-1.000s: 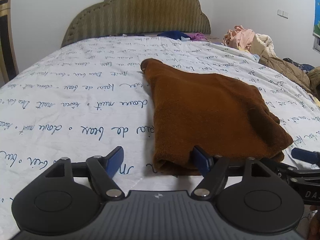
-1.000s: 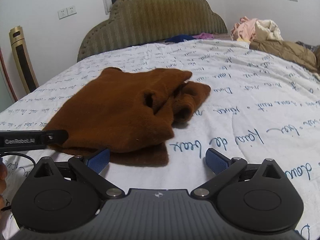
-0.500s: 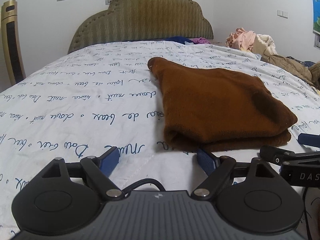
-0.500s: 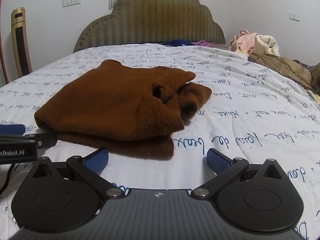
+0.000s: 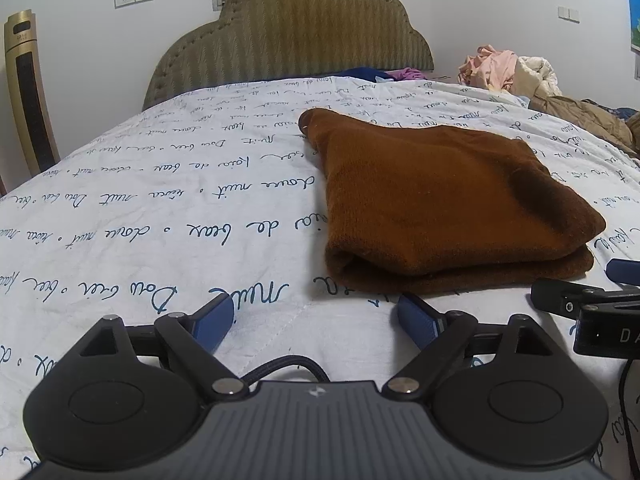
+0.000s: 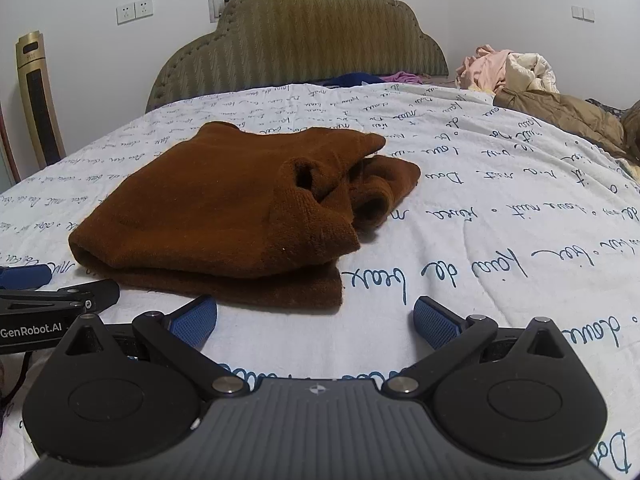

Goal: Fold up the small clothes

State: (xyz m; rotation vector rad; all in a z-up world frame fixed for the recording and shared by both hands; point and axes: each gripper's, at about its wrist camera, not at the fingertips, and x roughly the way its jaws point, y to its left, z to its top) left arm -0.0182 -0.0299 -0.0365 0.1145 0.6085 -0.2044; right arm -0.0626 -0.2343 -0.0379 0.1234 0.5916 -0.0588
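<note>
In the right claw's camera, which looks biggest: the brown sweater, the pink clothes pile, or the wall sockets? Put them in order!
1. brown sweater, though it is also nearest
2. pink clothes pile
3. wall sockets
The last two are far away, so real sizes stay unsure.

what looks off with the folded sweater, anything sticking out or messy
The brown sweater is folded in layers, but its right end is untidy: a sleeve bunches out past the top layer onto the bedsheet, with a gaping opening. The left edges look even.

Bedspread (image 5: 120, 220) left of folded brown garment (image 5: 432, 200) clear; clothes pile (image 5: 520, 80) blocks far right.
</note>
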